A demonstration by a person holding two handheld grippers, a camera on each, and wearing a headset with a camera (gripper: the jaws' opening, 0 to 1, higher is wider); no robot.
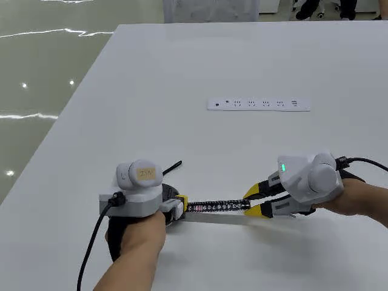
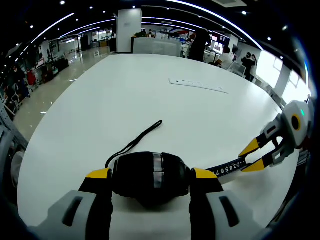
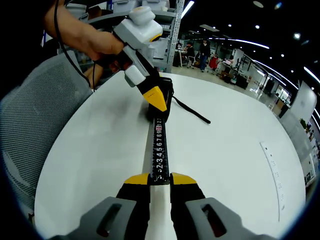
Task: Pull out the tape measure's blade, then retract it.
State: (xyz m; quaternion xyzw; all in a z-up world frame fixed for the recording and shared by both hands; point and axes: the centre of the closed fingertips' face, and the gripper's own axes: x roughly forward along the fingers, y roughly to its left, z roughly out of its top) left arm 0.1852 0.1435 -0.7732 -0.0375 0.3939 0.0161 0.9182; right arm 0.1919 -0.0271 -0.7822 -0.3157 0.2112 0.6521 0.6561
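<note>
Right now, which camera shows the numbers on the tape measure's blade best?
The right gripper view: the blade runs up from the right gripper, its numbers large, readable. The head view shows it sideways, numbers tiny; the left gripper view shows a short stretch beyond the case.

In the head view my left gripper (image 1: 176, 206) covers most of the case (image 1: 171, 193); a dark sliver peeks out at its one o'clock. The blade (image 1: 218, 206) has its tip hidden between the jaws of my right gripper (image 1: 250, 202), and its figures are too small to read there. The cable (image 1: 91, 248) is cut off at six o'clock.
</note>
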